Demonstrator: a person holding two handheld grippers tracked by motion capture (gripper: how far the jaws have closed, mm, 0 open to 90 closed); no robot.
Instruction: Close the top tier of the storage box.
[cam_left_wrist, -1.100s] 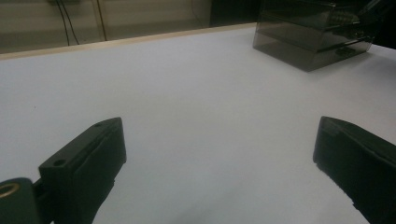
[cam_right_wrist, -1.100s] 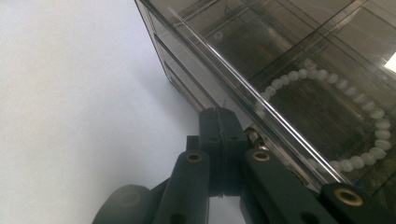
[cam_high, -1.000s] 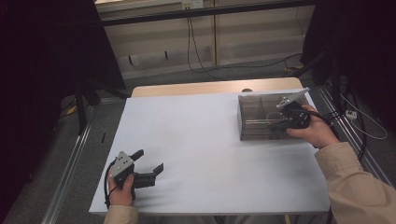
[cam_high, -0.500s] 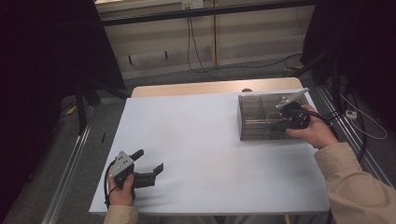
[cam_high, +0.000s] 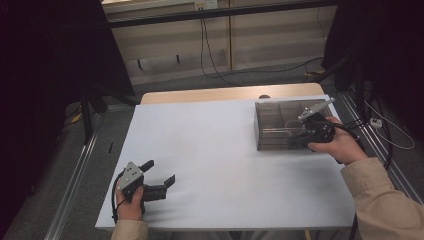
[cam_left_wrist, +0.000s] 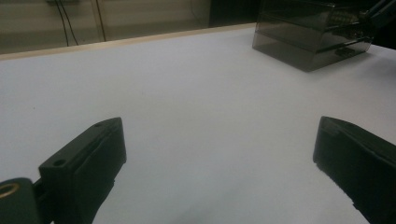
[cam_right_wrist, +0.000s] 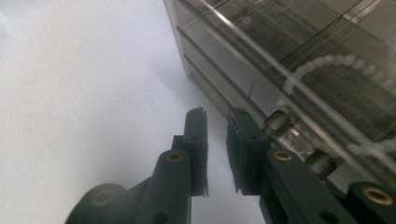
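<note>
A smoky clear plastic box (cam_high: 280, 124) with drawers and compartments stands on the white table (cam_high: 225, 165) at the far right. My right gripper (cam_high: 296, 141) rests against its near side, low on the table. In the right gripper view, my right gripper (cam_right_wrist: 217, 122) has its jaws almost shut with a thin slit and nothing in it, beside the box (cam_right_wrist: 303, 56) and a small drawer knob (cam_right_wrist: 279, 122). A white beaded strand (cam_right_wrist: 322, 63) lies inside. My left gripper (cam_high: 161, 172) sits at the near left, wide open and empty (cam_left_wrist: 219, 154), facing the box (cam_left_wrist: 308, 42).
A strip of bare wood (cam_high: 225, 94) runs along the table's far edge. Metal rails (cam_high: 75, 170) flank the table on both sides. Cables (cam_high: 380, 125) trail on the floor at the right. A dark curtain (cam_high: 45, 75) hangs at the left.
</note>
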